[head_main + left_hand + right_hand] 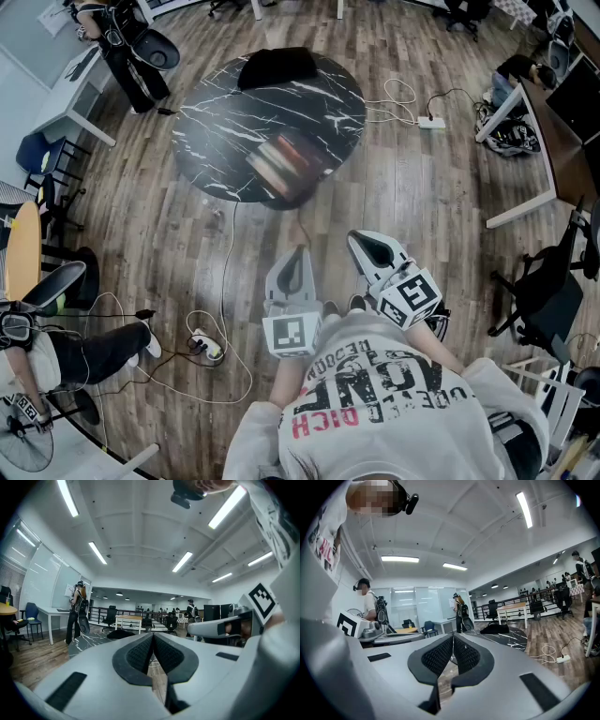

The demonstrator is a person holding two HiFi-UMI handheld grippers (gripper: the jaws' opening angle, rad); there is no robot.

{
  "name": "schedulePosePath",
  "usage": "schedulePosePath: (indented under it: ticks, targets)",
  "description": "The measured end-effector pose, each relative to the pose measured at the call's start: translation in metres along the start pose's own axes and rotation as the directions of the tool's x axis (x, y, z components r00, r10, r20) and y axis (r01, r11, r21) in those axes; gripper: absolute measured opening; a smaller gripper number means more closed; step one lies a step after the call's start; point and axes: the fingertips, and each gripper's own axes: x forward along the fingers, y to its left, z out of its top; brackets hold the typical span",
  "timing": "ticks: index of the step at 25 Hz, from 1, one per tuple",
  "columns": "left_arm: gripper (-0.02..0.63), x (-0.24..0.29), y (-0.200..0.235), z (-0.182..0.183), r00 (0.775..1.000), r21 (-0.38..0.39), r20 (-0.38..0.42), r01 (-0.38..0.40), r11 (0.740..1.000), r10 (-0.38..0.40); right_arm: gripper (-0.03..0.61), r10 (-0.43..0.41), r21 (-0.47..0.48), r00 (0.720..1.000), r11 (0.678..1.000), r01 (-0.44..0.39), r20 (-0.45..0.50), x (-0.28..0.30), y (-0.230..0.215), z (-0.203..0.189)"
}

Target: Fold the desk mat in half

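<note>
Evidently not yet at the work. Wood floor all round, with cables trailing across. Ahead, well apart from both claws, round dark marbled table. At its far edge, black heap, soft-looking, lumped rather than flat. Toward its near right edge, striped brownish thing, too smeared to name; perhaps the desk mat, perhaps the heap instead; cannot tell which. Nearer, held about level in front of the chest: left claw pinched fully together with nothing between the pads; right claw likewise closed and empty, just beside the left, not touching it.

To do the approach well: walk up to the table's near edge first and settle which thing to fold. Spread both claws before reaching. Take two neighbouring corners along one short edge, one per claw, pinching only the top layer. Lift low, carry across to the opposite edge, match corner to corner, then press the crease flat. Mind the cables underfoot and keep the other thing clear of the fold.
</note>
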Motion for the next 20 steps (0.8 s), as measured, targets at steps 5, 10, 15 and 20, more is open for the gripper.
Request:
schedulePosePath:
  ticks: [5, 10, 15, 20]
  targets:
    - [0.003, -0.004, 0.006, -0.011, 0.999, 0.007, -0.035, -0.017, 1.000, 0.018, 0.005, 0.005, -0.001, 1.000, 1.000, -0.005, 0.001, 0.001, 0.002, -0.001]
    - [0.003, -0.005, 0.011, -0.010, 0.999, 0.005, -0.036, -0.019, 1.000, 0.019, 0.005, 0.006, -0.002, 1.000, 1.000, -0.006, -0.011, 0.004, 0.005, 0.000]
    - [0.003, -0.004, 0.014, -0.007, 1.000, -0.007, -0.027, -0.003, 1.000, 0.003, 0.005, 0.017, 0.018, 1.000, 1.000, -0.018, 0.021, 0.006, 0.009, 0.000]
    - [0.003, -0.002, 0.020, -0.015, 0.999, -0.007, -0.053, 0.004, 1.000, -0.004, 0.006, -0.006, 0.041, 1.000, 0.999, 0.006, 0.020, 0.007, 0.005, -0.005]
